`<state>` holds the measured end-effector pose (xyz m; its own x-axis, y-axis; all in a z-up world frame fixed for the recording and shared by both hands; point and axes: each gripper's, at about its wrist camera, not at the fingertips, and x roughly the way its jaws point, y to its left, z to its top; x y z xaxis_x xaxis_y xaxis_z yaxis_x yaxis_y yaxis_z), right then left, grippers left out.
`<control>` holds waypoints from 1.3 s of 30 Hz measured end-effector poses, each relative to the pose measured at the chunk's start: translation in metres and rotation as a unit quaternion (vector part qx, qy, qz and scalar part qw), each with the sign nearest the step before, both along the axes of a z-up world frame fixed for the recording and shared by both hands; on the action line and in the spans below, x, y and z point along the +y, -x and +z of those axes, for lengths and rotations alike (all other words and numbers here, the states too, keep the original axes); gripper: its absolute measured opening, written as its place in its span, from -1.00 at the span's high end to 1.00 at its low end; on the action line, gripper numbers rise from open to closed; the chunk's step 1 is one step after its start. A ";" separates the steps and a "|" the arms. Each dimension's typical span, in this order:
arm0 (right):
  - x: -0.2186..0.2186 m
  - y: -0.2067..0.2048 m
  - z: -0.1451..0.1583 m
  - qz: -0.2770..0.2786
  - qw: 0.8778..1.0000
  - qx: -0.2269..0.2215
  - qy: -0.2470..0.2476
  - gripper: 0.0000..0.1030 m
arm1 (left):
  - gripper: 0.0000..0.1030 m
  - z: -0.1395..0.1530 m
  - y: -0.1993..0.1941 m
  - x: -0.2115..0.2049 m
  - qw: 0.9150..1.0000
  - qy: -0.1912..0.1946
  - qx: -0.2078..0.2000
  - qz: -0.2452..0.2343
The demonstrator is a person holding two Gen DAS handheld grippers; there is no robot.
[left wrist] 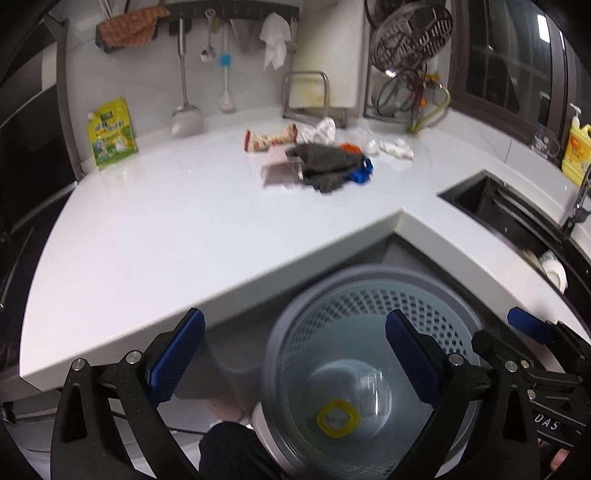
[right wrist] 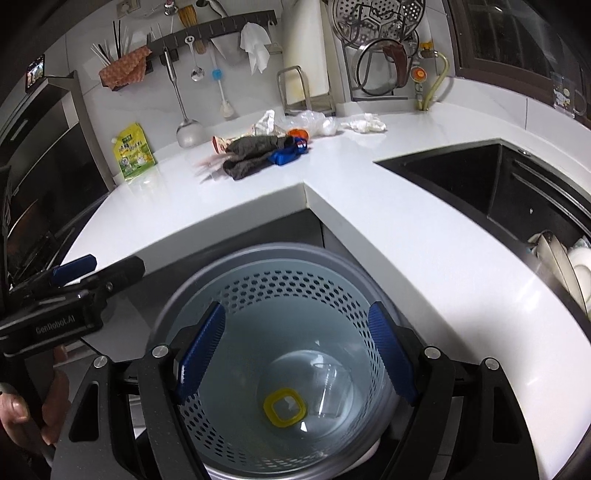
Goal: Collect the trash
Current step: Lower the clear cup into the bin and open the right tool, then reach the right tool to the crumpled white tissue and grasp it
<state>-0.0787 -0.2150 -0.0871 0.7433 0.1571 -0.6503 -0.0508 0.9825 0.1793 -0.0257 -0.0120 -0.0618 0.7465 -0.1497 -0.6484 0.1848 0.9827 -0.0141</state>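
Note:
A grey perforated trash bin (left wrist: 369, 295) (right wrist: 258, 280) stands on the floor below the counter corner. Inside lie a yellow ring-shaped lid (left wrist: 338, 419) (right wrist: 284, 407) and a clear plastic container (right wrist: 332, 391). My left gripper (left wrist: 295, 354) is open and empty over the bin's left rim. My right gripper (right wrist: 297, 349) is open and empty above the bin's mouth. A pile of trash sits on the white counter (left wrist: 166, 229): a dark grey cloth (left wrist: 325, 166) (right wrist: 251, 155), a blue object (left wrist: 362, 173) (right wrist: 288, 153), a snack wrapper (left wrist: 269, 138), crumpled white tissues (left wrist: 397, 147) (right wrist: 364, 123).
A green-yellow pouch (left wrist: 110, 133) (right wrist: 135, 151) leans on the wall at left. Utensils hang on the wall rail (right wrist: 207, 29). A dark sink (right wrist: 517, 192) with dishes lies to the right. A yellow detergent bottle (left wrist: 576, 147) stands by the window.

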 end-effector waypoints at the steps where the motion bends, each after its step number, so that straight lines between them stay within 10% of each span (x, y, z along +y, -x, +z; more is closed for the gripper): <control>1: 0.000 -0.001 0.002 0.000 1.000 -0.002 0.000 -0.48 | -0.87 0.003 -0.002 0.001 1.000 0.000 -0.005 0.002; 39: -0.036 -0.141 0.078 -0.026 0.998 -0.047 0.024 -0.48 | -0.88 0.088 -0.148 0.033 0.996 0.020 -0.075 0.033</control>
